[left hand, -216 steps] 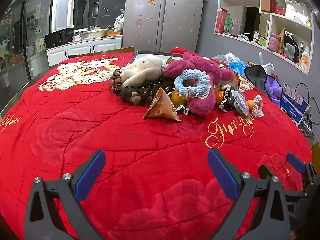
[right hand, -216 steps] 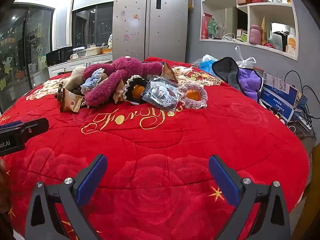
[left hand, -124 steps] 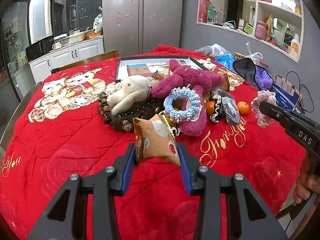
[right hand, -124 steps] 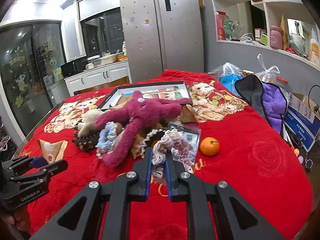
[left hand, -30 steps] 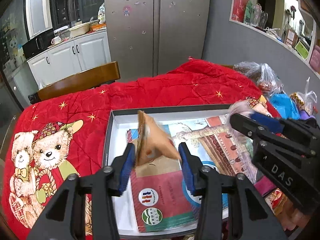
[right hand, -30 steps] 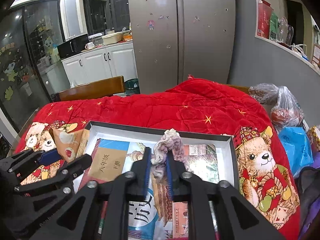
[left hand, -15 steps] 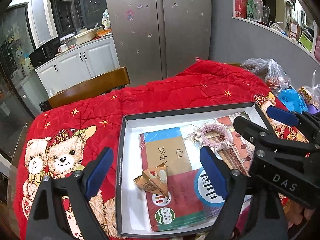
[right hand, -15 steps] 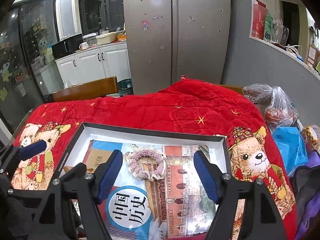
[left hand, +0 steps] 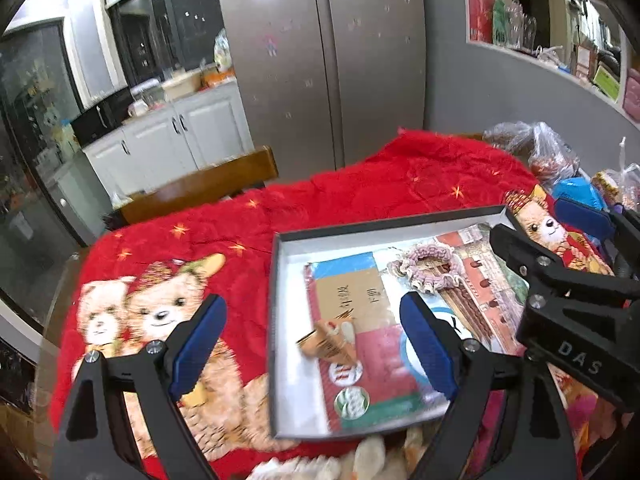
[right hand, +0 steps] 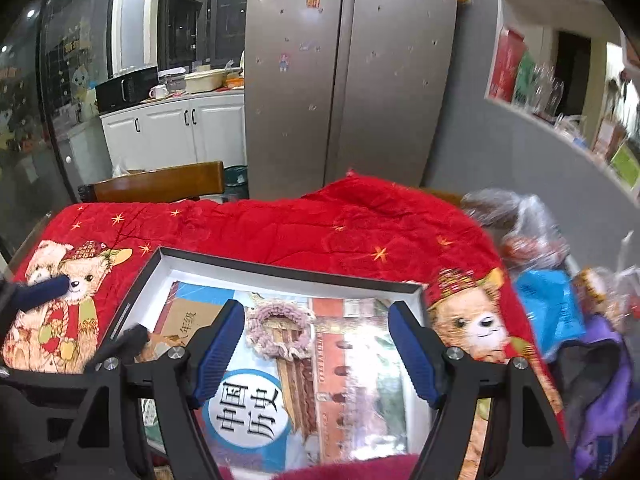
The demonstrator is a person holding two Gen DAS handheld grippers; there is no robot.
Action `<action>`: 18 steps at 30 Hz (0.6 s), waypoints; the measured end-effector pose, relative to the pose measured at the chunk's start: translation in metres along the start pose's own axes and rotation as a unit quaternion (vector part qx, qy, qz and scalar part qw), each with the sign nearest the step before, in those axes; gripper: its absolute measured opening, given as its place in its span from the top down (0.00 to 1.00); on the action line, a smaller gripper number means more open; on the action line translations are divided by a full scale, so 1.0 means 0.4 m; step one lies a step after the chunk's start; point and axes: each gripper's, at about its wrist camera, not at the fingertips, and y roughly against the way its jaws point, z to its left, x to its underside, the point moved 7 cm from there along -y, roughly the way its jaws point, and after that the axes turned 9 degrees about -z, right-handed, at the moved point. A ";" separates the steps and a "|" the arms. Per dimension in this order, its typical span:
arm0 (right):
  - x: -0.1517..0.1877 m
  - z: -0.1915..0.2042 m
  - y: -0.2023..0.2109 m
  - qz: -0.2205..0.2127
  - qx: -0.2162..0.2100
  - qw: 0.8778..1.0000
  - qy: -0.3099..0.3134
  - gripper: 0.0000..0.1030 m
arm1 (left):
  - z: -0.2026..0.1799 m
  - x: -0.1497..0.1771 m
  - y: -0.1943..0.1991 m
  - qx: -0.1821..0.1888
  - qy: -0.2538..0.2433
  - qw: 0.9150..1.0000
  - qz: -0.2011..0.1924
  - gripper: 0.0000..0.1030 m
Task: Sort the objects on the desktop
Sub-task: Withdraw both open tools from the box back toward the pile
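A shallow dark-rimmed box holding books lies on the red quilt; it also shows in the right wrist view. An orange triangular snack packet lies on the books at the box's left. A pink crocheted ring lies further right in the box, seen too in the right wrist view. My left gripper is open and empty above the packet. My right gripper is open and empty just above the ring, and its body shows in the left wrist view.
A wooden chair back stands behind the table, with a steel fridge beyond. Plastic bags and a purple pouch crowd the right edge. Plush toys lie just below the box.
Both grippers have pulled back and shifted left slightly since half a second ago. The packet and the ring lie still in the box where they were let go.
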 end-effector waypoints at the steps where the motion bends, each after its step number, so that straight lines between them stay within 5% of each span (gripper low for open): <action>1: -0.003 0.003 0.022 -0.005 -0.006 1.000 -0.002 0.26 | 0.006 0.000 0.027 0.002 0.005 1.000 -0.005 0.13; 7: -0.012 0.019 0.194 -0.034 -0.028 0.998 -0.038 0.22 | 0.023 0.026 0.212 0.009 0.030 0.999 -0.036 0.13; 18: 0.059 0.129 0.523 -0.092 -0.035 0.995 0.013 0.18 | -0.012 0.172 0.500 0.028 0.010 0.996 -0.084 0.07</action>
